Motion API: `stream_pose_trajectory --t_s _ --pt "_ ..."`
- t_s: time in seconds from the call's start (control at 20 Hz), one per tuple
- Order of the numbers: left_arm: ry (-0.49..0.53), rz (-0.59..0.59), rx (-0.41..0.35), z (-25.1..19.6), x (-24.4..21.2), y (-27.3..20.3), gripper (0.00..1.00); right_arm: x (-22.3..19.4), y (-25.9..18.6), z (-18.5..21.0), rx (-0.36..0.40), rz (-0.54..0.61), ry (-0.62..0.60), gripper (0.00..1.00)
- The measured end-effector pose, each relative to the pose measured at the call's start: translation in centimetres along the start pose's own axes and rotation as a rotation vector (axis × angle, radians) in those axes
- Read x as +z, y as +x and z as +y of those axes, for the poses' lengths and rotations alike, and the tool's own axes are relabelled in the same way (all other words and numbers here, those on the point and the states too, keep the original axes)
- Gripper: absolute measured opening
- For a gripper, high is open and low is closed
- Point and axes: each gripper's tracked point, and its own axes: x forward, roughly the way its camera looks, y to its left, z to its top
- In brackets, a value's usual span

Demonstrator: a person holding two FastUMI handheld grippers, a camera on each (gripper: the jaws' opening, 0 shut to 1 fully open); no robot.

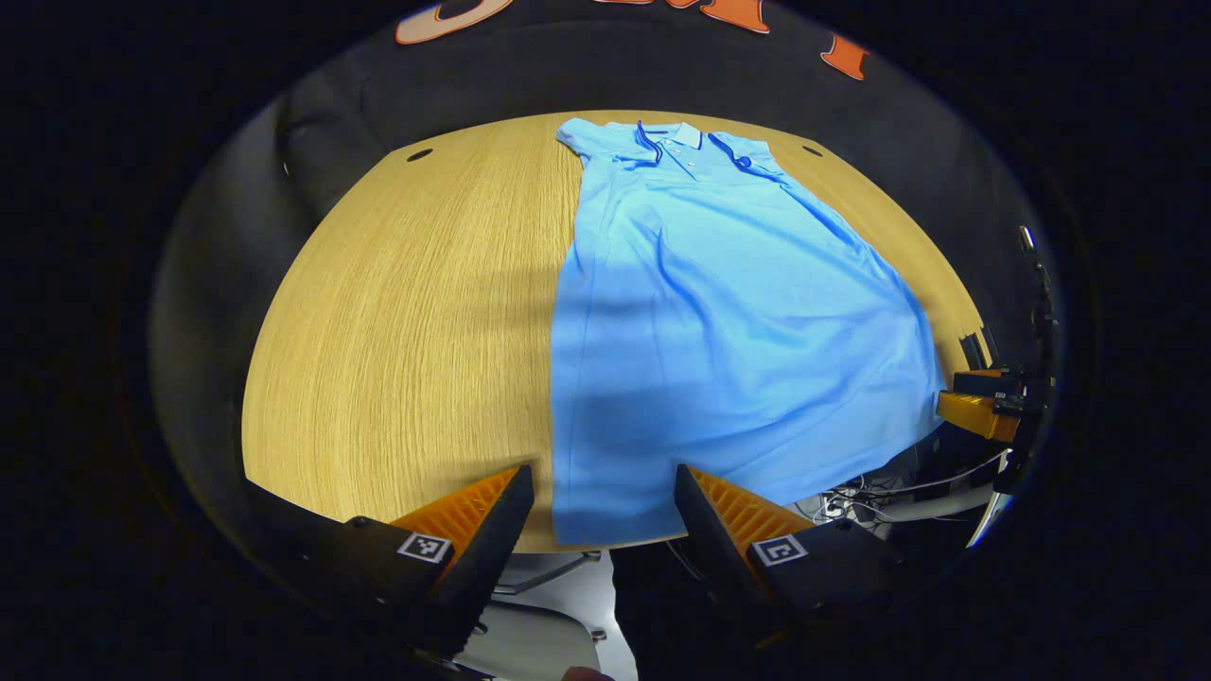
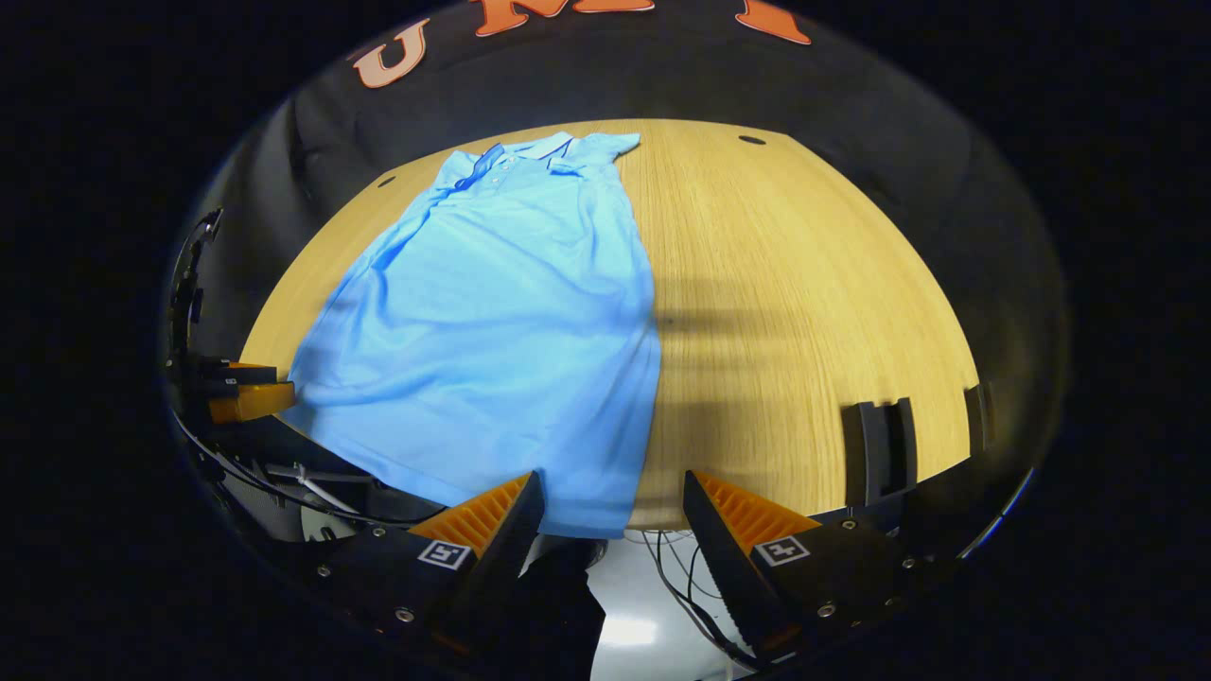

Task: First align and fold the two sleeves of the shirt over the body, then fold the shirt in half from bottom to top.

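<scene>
A light blue polo shirt (image 1: 728, 312) lies flat on the wooden table (image 1: 407, 322), collar at the far end, both sleeves folded in over the body. Its hem hangs slightly over the near table edge. My left gripper (image 1: 605, 511) is open, just above the hem's left corner, fingers either side of it without touching. In the right gripper view the shirt (image 2: 492, 322) fills the left half of the table (image 2: 804, 303). My right gripper (image 2: 613, 515) is open over the hem's right corner at the near edge. The other gripper (image 2: 241, 392) shows at the far left.
Black clamp brackets (image 2: 885, 449) grip the table's near edge on the right. Cables (image 2: 676, 577) hang below the table over a pale floor. Small dark holes (image 1: 419, 154) mark the far tabletop corners. Bare wood lies on both sides of the shirt.
</scene>
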Motion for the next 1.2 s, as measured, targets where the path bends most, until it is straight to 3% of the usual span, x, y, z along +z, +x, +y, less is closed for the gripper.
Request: stream_pose_trajectory --t_s 0.3,0.4,0.55,0.7,0.8,0.9,1.0,1.2 --pt "-0.016 -0.001 0.004 -0.8 -0.3 0.9 0.99 0.5 0.7 0.0 -0.073 -0.014 0.000 0.79" --pt "-0.022 -0.013 0.005 -0.8 0.2 1.2 0.99 0.7 0.9 0.4 -0.081 -0.019 0.016 0.68" --pt "-0.030 -0.014 0.005 -1.4 0.5 1.4 0.99 1.3 1.2 0.6 -0.099 -0.028 0.066 0.34" --pt "-0.028 -0.033 -0.012 -2.9 1.2 1.6 0.60 1.7 1.6 0.5 -0.101 -0.010 0.129 0.14" --pt "-0.046 -0.028 -0.002 -3.6 1.4 1.8 0.16 1.9 1.6 0.7 -0.070 0.001 0.171 0.06" --pt "-0.066 -0.017 -0.023 -4.3 1.6 1.7 0.10 1.8 1.8 3.0 0.063 0.021 0.232 0.02" --pt "-0.083 -0.054 -0.028 -4.4 3.0 1.3 0.10 1.8 1.5 2.3 0.048 0.016 0.220 0.02" --pt "-0.080 -0.134 -0.030 -4.3 6.0 -1.4 0.10 4.0 -0.6 2.7 0.087 -0.041 0.202 0.02"
